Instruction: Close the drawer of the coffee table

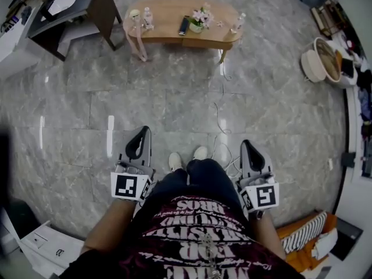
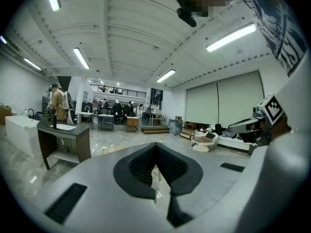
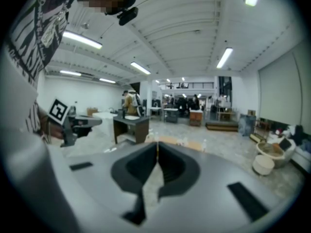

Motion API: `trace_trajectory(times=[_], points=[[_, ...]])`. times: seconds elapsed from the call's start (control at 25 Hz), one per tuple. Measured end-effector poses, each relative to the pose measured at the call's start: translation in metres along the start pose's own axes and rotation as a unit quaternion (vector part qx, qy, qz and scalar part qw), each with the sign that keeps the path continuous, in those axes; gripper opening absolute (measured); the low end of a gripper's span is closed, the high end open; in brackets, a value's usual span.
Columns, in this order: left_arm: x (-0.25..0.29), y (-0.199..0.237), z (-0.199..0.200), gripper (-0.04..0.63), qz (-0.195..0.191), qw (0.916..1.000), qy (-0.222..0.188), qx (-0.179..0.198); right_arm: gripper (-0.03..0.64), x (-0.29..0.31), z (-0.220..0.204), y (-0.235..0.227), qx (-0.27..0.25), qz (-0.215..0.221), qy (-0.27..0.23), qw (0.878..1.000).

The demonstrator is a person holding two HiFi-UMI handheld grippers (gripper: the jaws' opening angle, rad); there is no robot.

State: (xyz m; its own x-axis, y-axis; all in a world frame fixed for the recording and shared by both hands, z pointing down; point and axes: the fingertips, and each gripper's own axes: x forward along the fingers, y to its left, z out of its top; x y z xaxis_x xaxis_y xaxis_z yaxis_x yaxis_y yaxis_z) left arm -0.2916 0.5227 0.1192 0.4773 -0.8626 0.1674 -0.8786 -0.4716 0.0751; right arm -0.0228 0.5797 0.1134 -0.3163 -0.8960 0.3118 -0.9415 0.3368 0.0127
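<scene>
The wooden coffee table (image 1: pixel 174 25) stands far ahead on the marble floor, with bottles, a remote and a small flower pot on top. Its drawer is too small to make out from here. My left gripper (image 1: pixel 139 137) and right gripper (image 1: pixel 249 149) hang low beside the person's legs, well short of the table. Both are shut with nothing between the jaws. In the left gripper view the left gripper (image 2: pixel 155 152) has its pads meeting. The right gripper (image 3: pixel 157 152) looks the same in its own view, where the table (image 3: pixel 192 144) shows just beyond the tips.
A dark desk (image 1: pixel 75 7) stands to the table's left. A round white basket (image 1: pixel 318 60) sits at the right. A thin cable (image 1: pixel 221 118) runs across the floor between me and the table. White boxes (image 1: pixel 52 247) lie at lower left, an orange striped item (image 1: pixel 308 237) at lower right.
</scene>
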Motion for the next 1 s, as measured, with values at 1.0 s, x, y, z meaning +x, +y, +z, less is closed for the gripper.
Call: trace_trajectory(times=[1.0], points=[[0.094,0.003,0.036,0.025,0.022,0.9997,-0.013,0.000,0.035,0.065,0.015,-0.080,0.046,0.010,-0.035,0.998]])
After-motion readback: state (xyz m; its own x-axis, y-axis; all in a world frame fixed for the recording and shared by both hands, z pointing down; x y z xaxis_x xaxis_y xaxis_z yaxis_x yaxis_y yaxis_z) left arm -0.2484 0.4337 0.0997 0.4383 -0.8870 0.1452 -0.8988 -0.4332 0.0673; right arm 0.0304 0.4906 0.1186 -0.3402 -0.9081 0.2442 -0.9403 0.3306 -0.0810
